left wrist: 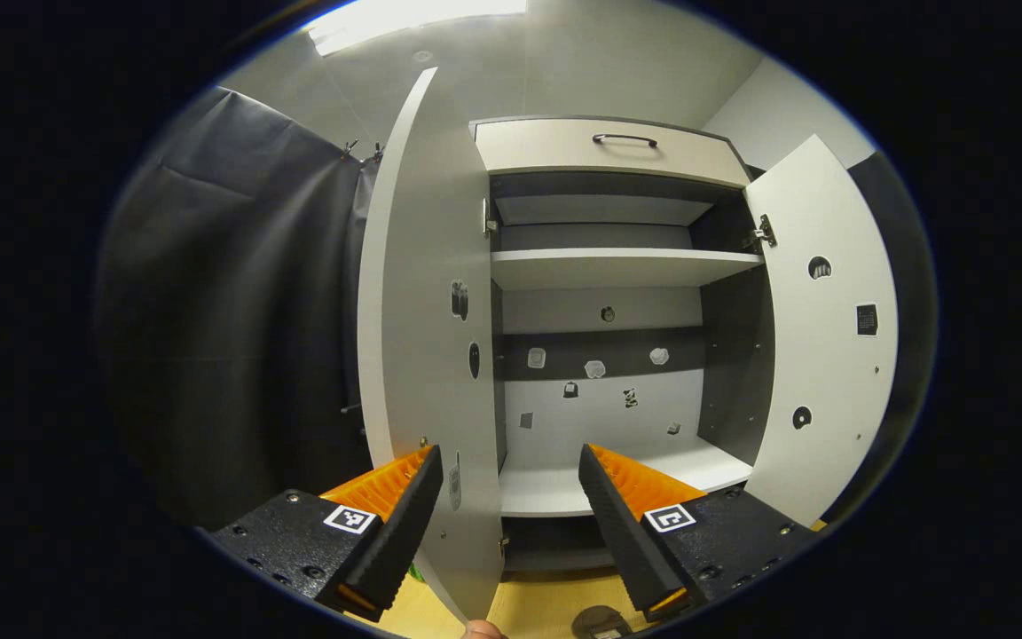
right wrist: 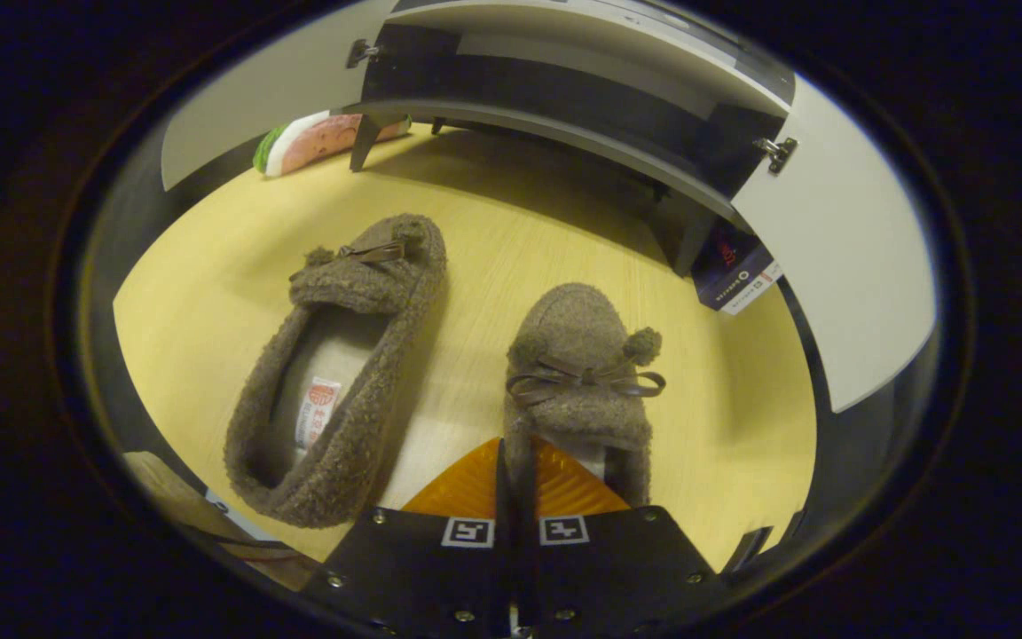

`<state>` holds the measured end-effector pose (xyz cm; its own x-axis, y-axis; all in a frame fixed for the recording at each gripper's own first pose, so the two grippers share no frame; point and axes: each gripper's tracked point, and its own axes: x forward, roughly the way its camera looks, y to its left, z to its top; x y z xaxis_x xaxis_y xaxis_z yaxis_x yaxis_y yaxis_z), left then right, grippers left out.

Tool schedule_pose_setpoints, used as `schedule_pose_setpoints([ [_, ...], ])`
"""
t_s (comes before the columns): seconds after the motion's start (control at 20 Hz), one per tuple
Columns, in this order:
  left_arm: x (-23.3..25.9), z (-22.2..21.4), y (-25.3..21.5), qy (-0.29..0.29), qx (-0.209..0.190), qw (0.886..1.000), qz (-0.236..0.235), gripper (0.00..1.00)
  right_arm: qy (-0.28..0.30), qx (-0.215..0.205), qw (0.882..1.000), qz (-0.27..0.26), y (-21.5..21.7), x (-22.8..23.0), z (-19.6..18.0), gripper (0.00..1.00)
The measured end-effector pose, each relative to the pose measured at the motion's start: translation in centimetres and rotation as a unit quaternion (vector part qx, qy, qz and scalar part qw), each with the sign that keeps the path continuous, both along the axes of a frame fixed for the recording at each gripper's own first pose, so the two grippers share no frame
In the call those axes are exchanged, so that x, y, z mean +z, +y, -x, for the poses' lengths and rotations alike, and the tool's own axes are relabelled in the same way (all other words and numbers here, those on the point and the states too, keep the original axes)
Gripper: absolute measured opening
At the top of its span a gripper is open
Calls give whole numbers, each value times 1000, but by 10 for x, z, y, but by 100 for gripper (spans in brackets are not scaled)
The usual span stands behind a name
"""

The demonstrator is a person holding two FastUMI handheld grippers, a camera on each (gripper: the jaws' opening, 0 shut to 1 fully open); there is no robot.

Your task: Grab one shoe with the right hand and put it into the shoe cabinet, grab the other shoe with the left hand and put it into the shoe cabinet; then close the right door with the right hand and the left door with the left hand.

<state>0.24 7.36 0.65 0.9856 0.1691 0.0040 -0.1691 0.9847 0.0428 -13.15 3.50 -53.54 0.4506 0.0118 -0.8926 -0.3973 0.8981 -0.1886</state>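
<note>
Slippers, two brown fuzzy ones with small bows, lie on the yellow wooden floor (right wrist: pixel 724 426) in the right gripper view. The right slipper (right wrist: pixel 577 373) is directly ahead of the right gripper (right wrist: pixel 515 484); its heel side wall sits between the fingers, which are brought almost together on that thin wall, so they appear to pinch it. The left slipper (right wrist: pixel 342 373) lies beside, to the left of these fingers, apart from them, with its opening upward and a label visible inside. Beyond both slippers stands the shoe cabinet (right wrist: pixel 564 98) on its legs, its right door (right wrist: pixel 839 257) swung open to the right of the fingers.

In the left gripper view, the left gripper (left wrist: pixel 511 497) has its fingers spread wide apart and they hold nothing. The edge of the open left door (left wrist: pixel 422 355) stands between the fingers, closer to the left one; I cannot tell if it touches. Ahead of the fingers is the cabinet interior with a bottom shelf (left wrist: pixel 617 484), an upper shelf (left wrist: pixel 617 264) and a drawer (left wrist: pixel 609 146) with a handle on top.
</note>
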Motion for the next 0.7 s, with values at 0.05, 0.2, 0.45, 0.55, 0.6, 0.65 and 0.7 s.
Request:
schedule_pose_setpoints([
  [0.05, -1, 0, 0, 0, 1, 1000, 0, 93, 1, -7, 1000, -7, 0, 1, -1, 4],
  [0.2, -1, -1, -1, 0, 2, 1000, 0, 94, -13, -26, 999, -23, -4, 14, -11, 4],
  [0.45, -1, -2, -1, -2, 4, 1000, 1, 94, -38, -51, 996, -61, -4, 47, -33, 4],
  [0.55, -2, -2, 0, -1, 5, 1000, 0, 94, -58, -50, 995, -68, -4, 68, -45, 4],
  [0.6, -1, -2, 0, -2, 5, 1000, 0, 94, -69, -49, 994, -75, -2, 81, -50, 4],
  [0.65, -2, -2, 0, -2, 5, 1000, 0, 94, -81, -47, 992, -84, 1, 96, -57, 4],
  [0.7, -1, -2, 0, -2, 5, 1000, -1, 94, -97, -47, 990, -92, 3, 113, -66, 4],
])
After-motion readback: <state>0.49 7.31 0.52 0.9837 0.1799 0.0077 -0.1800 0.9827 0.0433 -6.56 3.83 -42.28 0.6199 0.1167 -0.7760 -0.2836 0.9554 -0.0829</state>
